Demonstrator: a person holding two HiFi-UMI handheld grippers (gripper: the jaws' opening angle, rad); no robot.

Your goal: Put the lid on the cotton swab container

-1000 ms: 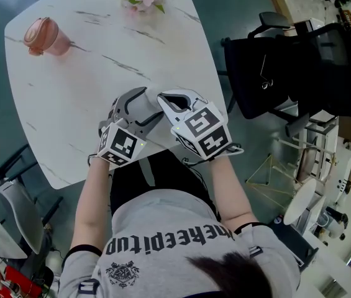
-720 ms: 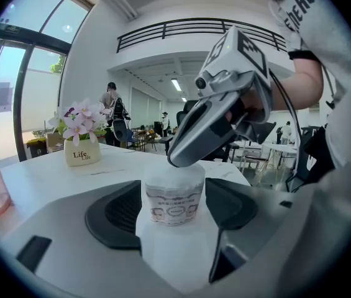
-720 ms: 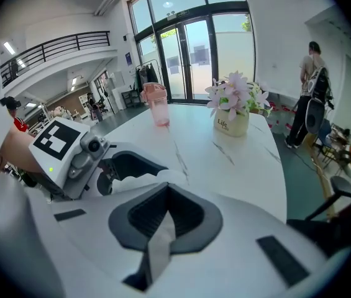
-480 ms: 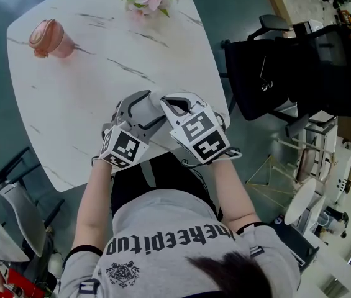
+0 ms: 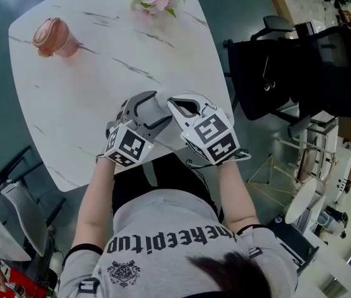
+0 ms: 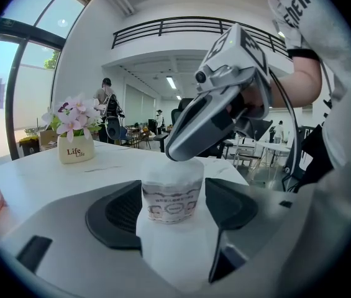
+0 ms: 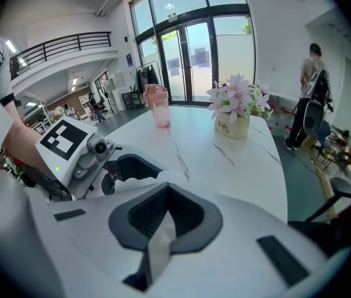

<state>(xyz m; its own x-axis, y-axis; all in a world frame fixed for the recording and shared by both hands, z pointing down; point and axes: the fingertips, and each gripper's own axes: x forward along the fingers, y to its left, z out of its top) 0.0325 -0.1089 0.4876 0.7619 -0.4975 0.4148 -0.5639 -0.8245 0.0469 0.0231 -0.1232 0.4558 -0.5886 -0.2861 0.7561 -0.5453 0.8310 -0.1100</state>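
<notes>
Left gripper (image 6: pixel 174 213) is clamped on the cotton swab container (image 6: pixel 171 192), a small translucent tub with a printed label band, upright between the dark pads at the near edge of the white marble table (image 5: pixel 100 85). I cannot tell whether it rests on the top. My right gripper (image 7: pixel 166 221) is pressed together on the lid (image 7: pixel 156 252), which I see edge-on as a thin pale sliver between its pads. In the left gripper view, its nose sits right at the tub's mouth. I judge the tub to be light, thin-walled plastic. It will flex if I squeeze hard, and an oval mouth would refuse the lid, so I want the grip on the label band, firm but not crushing. The smooth wall looks slippery, so downward pressure could slide it through the pads. The lid seems light and fairly stiff. Pinched at one edge it can pivot, so I would seat it level and press evenly. I cannot tell whether it has caught on the rim
</notes>
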